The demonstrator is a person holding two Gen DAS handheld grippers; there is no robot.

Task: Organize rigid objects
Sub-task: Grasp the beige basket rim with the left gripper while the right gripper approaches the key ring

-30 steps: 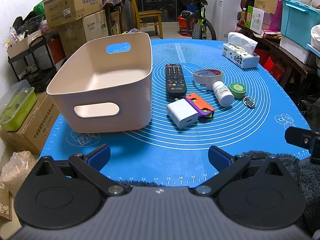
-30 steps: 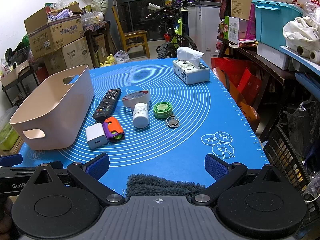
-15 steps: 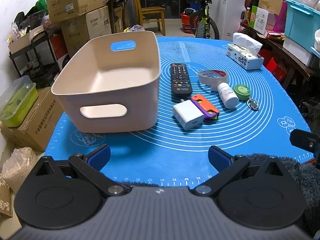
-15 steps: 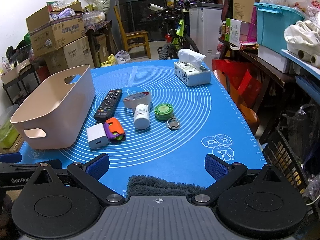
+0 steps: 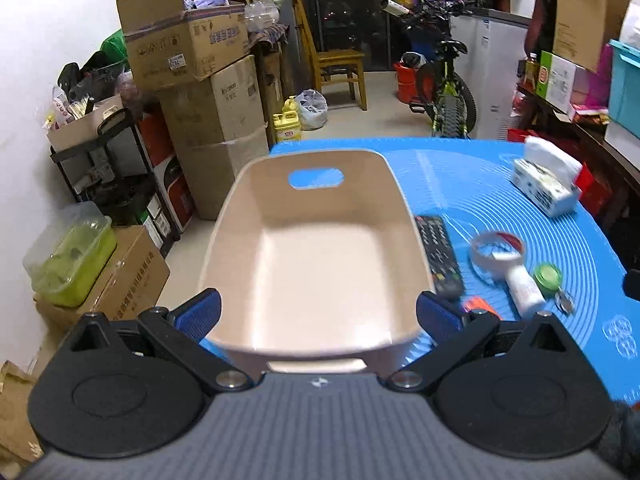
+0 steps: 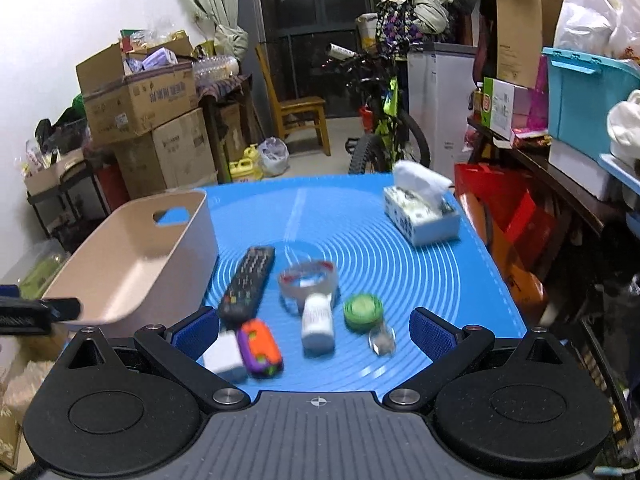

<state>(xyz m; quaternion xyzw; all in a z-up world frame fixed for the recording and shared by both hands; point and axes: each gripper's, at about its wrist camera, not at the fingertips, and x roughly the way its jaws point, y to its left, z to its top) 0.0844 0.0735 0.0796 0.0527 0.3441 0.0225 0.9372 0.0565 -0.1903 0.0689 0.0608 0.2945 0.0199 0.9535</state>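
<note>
1. the stuff to sort sits in a loose cluster on the blue mat (image 6: pixel 400 248), just right of the empty beige bin (image 5: pixel 320 264). nothing is in the bin yet.
2. left gripper (image 5: pixel 318 314) is spread wide, its blue pads on either side of the bin's near end, holding nothing. right gripper (image 6: pixel 316 328) is also spread and empty, hovering over the cluster.
3. remote (image 6: pixel 248 282) looks light and stiff with a slick plastic shell; i'd pinch it across the narrow width near the middle. it lies just beside the bin wall, so there's little room on that side.
4. white bottle (image 6: pixel 318 322) lies on its side, so it'll probably roll. grab across the body, not the cap.
5. tape roll (image 6: pixel 306 280) is touching or overlapping the bottle's far end, can't tell which. a finger through the hole and one outside seems easiest.
6. green round tin (image 6: pixel 362 308) is low and flat, likely slippery at the rim.
7. white charger block (image 6: pixel 222 356) and the orange-and-purple gadget (image 6: pixel 260 346) sit right against each other; both look chunky and easy to squeeze, no idea what the gadget is.
8. the small shiny ring thing (image 6: pixel 382 340) is blurry, maybe a keyring. thin and hard to pick off a mat.
9. everything's motion-smeared, and in the left view the gripper body hides the charger and most of the gadget.
</note>
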